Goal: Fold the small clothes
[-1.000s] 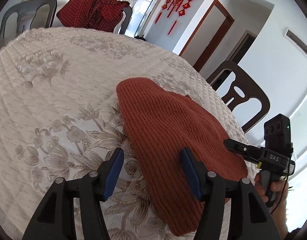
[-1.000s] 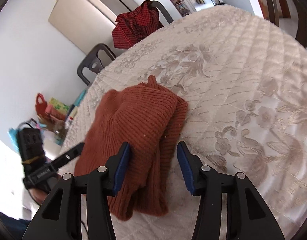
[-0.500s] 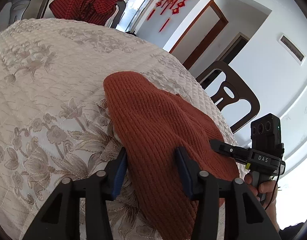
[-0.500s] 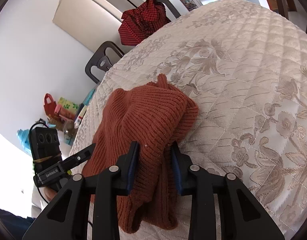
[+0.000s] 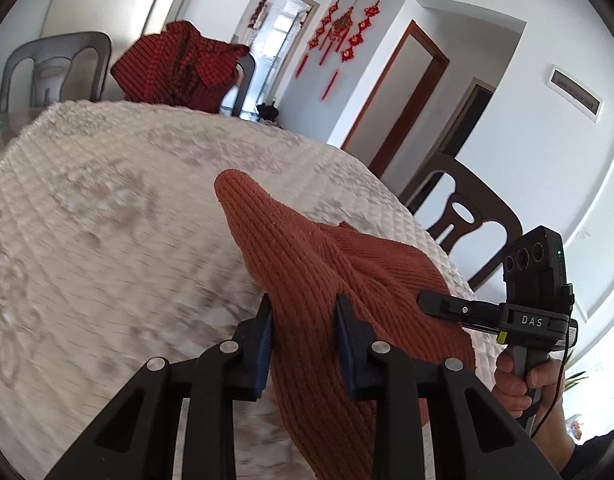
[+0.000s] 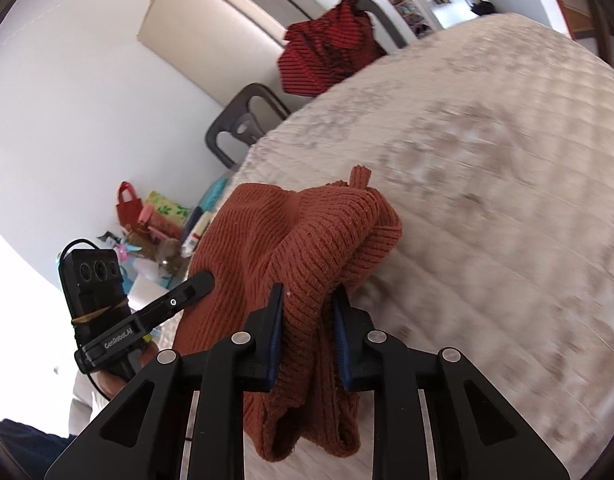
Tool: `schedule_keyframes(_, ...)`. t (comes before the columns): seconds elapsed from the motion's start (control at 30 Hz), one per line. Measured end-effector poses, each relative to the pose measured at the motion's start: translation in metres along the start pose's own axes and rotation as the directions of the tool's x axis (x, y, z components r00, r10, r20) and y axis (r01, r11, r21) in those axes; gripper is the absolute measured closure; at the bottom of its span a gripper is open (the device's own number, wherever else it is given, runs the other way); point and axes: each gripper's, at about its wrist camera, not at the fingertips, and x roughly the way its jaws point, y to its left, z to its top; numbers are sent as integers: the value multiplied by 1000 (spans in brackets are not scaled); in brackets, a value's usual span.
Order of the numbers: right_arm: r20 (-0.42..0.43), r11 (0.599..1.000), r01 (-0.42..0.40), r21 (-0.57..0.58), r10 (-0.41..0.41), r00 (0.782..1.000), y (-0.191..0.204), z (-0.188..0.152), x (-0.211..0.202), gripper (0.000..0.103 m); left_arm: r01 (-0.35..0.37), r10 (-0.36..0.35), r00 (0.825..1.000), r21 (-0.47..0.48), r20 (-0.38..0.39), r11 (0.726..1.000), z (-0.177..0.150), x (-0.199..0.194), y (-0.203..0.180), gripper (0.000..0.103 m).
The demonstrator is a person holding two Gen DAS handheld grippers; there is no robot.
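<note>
You have the rust knit garment (image 5: 347, 280) pinched in both the left gripper (image 5: 305, 320) and the right gripper (image 6: 309, 312), so you seem at the lifting step; next carry this edge over evenly.

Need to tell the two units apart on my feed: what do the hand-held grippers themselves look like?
Both are black, with blue pads on the fingers and silver pivot pins. The right hand-held gripper is marked "DAS", with a yellow tag and a thin black cable. The left hand-held gripper reads "GenRobot.AI", has a yellow band and a black cable.
</note>
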Motion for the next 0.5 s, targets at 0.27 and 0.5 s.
schedule_keyframes(0.27, -35, 994, -87, -59, 85, 996, 43, 26, 73, 80, -103, 103, 993, 2, 56, 995, 30, -26, 60, 73)
schedule_keyframes(0.5, -72, 988, -134, -71, 129, 989, 64, 39, 133, 80, -147, 148, 986, -22, 71, 989, 47, -27, 115, 72)
